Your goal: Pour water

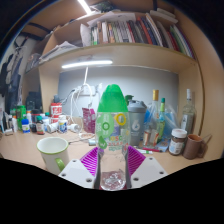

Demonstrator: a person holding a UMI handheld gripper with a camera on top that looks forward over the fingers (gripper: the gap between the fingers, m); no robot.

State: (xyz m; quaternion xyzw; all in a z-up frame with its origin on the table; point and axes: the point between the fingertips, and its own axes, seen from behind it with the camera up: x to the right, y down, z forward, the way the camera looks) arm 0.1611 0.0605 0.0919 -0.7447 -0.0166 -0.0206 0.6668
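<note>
- Your claw [112, 172] is clamped on the bottle [112, 135]: both purple pads press its clear lower body, one at each side.
- The bottle stands upright between the fingers [91, 160], green cap on top, patterned label round the middle. Whether its base touches the table [25, 150] or is just lifted, you can't tell from here.
- Can't see the water level clearly; the lower part looks clear, maybe some water in it.
- The cup [53, 152], pale green and white, sits on the table to the left of the bottle, near you, mouth up, looks empty.
- Step in hand, by my read: bottle grasped, pour not yet begun. No tilt, nothing over the cup.
- The cap looks on. If it is sealed, no water comes out, so check that first.
- Next move calls for: carry the bottle left until its neck is above the cup's rim, then tip it toward the cup slowly.
- Keep the squeeze firm; the wall is smooth plastic and could slip or buckle as you tilt.
- Far side of the table is cluttered with jars, bottles and cans under a lit shelf of books [130, 30]; all well apart from your path left.
- A dark mug [197, 146] sits far right, out of the way.
</note>
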